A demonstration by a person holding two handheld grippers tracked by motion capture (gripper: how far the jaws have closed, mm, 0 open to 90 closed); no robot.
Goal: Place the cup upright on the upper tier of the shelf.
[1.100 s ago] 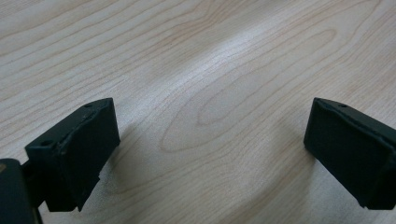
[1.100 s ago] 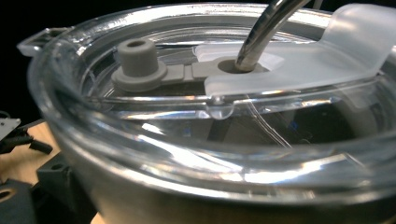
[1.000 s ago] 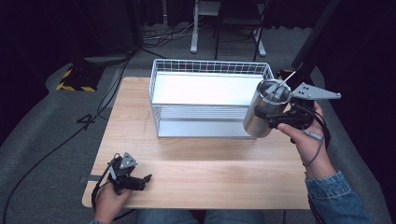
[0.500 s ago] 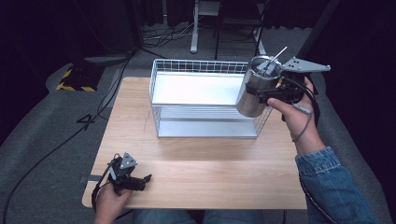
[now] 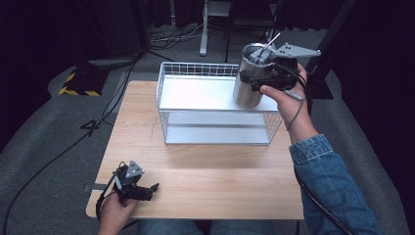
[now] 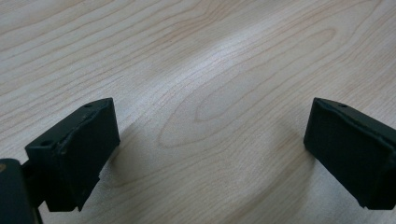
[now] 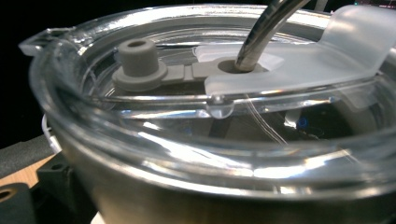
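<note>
Up at the far right of the wire basket (image 5: 171,100), the right gripper (image 5: 266,78) holds a stainless steel tumbler (image 5: 249,83) above the basket's right end. Its jaws pinch the tumbler's side just under the rim, with the person's right hand (image 5: 286,95) wrapped around the gripper body behind it. The tumbler stands nearly upright, its long axis close to vertical with the top leaning slightly toward the far side. Its open end faces up and its base hangs over the basket's white interior; whether the base touches the basket cannot be told. A clear plastic lid (image 7: 187,116) caps the tumbler, and a metal straw (image 5: 268,45) passes through the lid's hole and slants up toward the far right. In the right gripper view a grey rubber plug (image 7: 137,63) sits in the lid beside the straw's opening.

Near the front left corner of the wooden table (image 5: 215,186), the left gripper (image 5: 151,188) rests low in the person's left hand (image 5: 115,210), pointing toward the right. Its jaws are spread wide with only bare wood grain between them.
</note>
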